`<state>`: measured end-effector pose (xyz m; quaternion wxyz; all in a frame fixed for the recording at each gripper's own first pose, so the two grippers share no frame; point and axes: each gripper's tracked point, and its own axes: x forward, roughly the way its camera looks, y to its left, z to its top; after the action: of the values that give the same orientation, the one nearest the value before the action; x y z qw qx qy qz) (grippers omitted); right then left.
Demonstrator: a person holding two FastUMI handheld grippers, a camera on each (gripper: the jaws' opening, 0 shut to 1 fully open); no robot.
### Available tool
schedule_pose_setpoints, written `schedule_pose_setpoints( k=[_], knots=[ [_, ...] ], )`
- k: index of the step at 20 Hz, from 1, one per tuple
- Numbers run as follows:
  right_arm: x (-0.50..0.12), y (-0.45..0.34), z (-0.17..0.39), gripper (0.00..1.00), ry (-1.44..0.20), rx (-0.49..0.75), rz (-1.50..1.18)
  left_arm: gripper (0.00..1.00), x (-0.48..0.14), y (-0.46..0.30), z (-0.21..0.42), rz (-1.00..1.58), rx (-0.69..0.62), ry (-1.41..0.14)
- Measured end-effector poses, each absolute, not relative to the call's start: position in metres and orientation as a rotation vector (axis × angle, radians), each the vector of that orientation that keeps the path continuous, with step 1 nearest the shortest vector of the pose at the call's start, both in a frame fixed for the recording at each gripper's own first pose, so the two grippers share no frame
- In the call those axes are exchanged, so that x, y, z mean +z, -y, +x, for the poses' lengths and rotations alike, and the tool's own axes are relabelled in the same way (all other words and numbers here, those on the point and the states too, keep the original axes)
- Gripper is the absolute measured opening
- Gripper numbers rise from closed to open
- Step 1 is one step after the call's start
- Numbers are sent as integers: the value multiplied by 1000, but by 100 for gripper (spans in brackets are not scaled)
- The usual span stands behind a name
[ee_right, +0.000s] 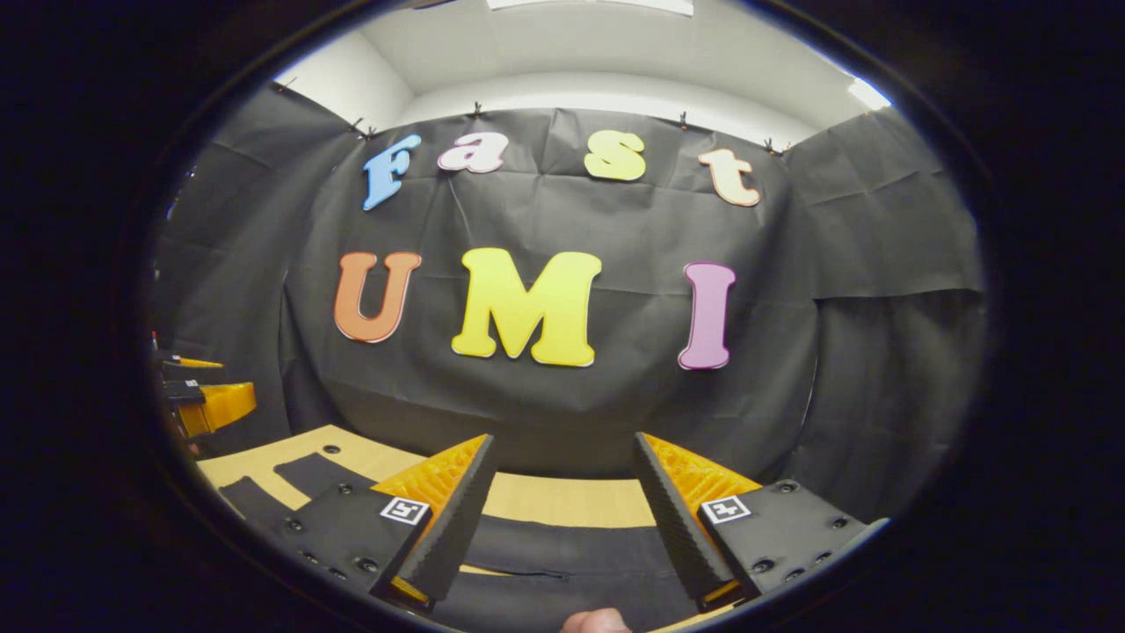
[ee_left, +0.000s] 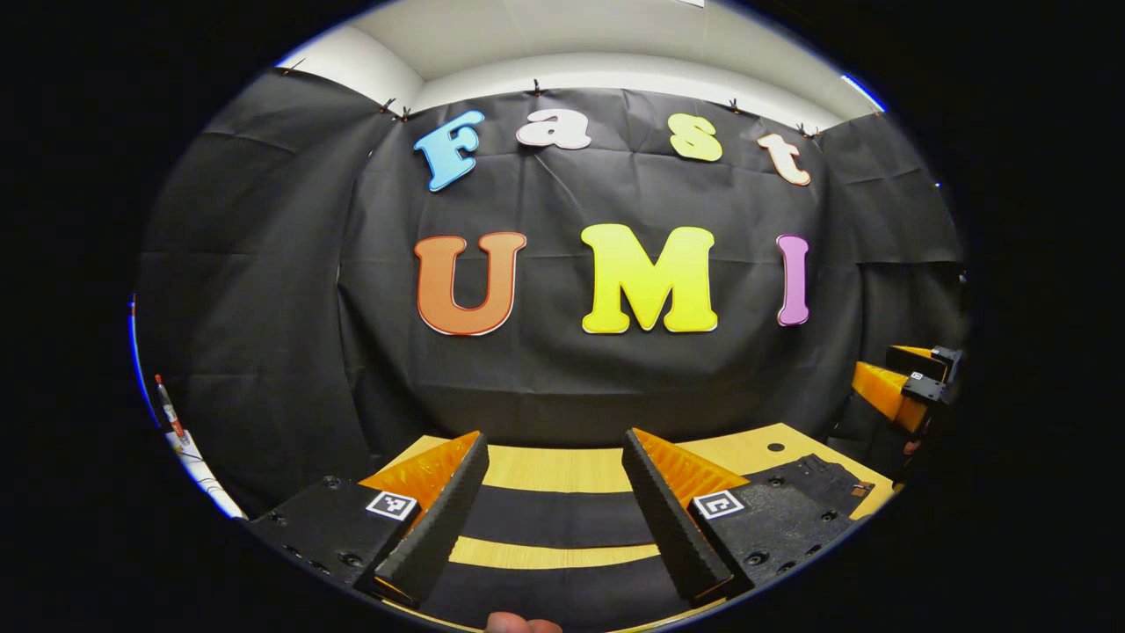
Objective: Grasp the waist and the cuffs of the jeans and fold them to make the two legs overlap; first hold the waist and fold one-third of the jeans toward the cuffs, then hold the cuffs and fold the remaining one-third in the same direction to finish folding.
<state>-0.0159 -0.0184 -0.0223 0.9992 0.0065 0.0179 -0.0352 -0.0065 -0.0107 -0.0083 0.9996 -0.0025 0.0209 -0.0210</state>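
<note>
Ahead of you, at twelve o'clock, the booth's black cloth wall (ee_left: 562, 369) hangs from small clips (ee_left: 535, 87) along its top edge. Above it you see a white ceiling (ee_right: 562, 53). Low at six o'clock lies the light wooden bench (ee_left: 562, 468), with a small round hole (ee_left: 775, 447) at its four o'clock corner.

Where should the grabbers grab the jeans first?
Probably one end each: the jeans lie flat across the table, legs apart. The left gripper takes the end below it, the right gripper the other, coming down from above to pinch an edge.
</note>
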Motion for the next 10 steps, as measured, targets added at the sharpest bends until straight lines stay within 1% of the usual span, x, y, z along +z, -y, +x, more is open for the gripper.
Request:
schedule_pose_setpoints(
  k=[1, 2, 4, 5, 7, 8, 10],
  knots=[
    [-25, 23, -15, 96, -44, -80, 21, 100, -10, 10, -7, -6, -37, -46],
    [-29, 28, -16, 96, -54, -88, 31, 98, -14, 4, -6, -9, -24, -54],
    [-40, 46, -15, 96, -83, -120, 46, 98, -27, -19, -6, -29, 9, -84],
    [-45, 58, -15, 94, -100, -143, 54, 98, -34, -30, -6, -47, 35, -104],
    [-61, 88, -15, 96, -144, -188, 71, 98, -51, -57, -10, -106, 100, -163],
    [-71, 104, -16, 96, -169, -211, 84, 100, -62, -73, -13, -135, 129, -193],
    [-92, 136, -20, 94, -234, -245, 122, 98, -88, -101, -24, -193, 187, -266]
  ],
)
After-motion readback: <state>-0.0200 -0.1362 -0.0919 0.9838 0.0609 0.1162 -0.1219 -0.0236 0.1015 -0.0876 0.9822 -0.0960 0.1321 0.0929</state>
